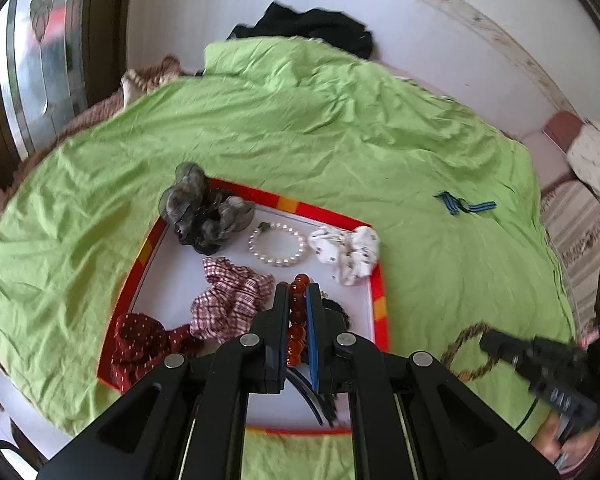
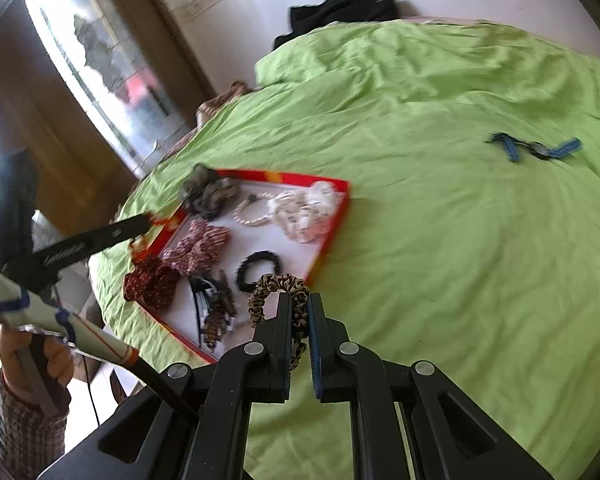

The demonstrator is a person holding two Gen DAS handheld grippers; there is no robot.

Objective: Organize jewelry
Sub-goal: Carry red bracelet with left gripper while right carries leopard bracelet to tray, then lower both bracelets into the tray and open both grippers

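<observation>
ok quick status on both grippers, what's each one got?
Left gripper: shut on the amber bead bracelet, above the red-rimmed tray.
Right gripper: shut on the leopard-print scrunchie, at the tray's near edge.

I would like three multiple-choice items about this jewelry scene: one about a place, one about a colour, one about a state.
1. Where does the pearl bracelet lie?
A. inside the red-rimmed tray
B. on the green bedcover beside the blue clips
C. between the fingers of the right gripper

2. What colour are the beads held in the left gripper?
A. white
B. amber orange
C. blue

3. What is the state of the right gripper?
A. open and empty
B. shut on the leopard-print scrunchie
C. shut on the black hair tie

Answers:
1. A: the bracelet rests on the tray's white floor.
2. B: the amber bead bracelet runs between the fingers.
3. B: the fingers pinch the scrunchie's loop, while the hair tie lies in the tray.
</observation>
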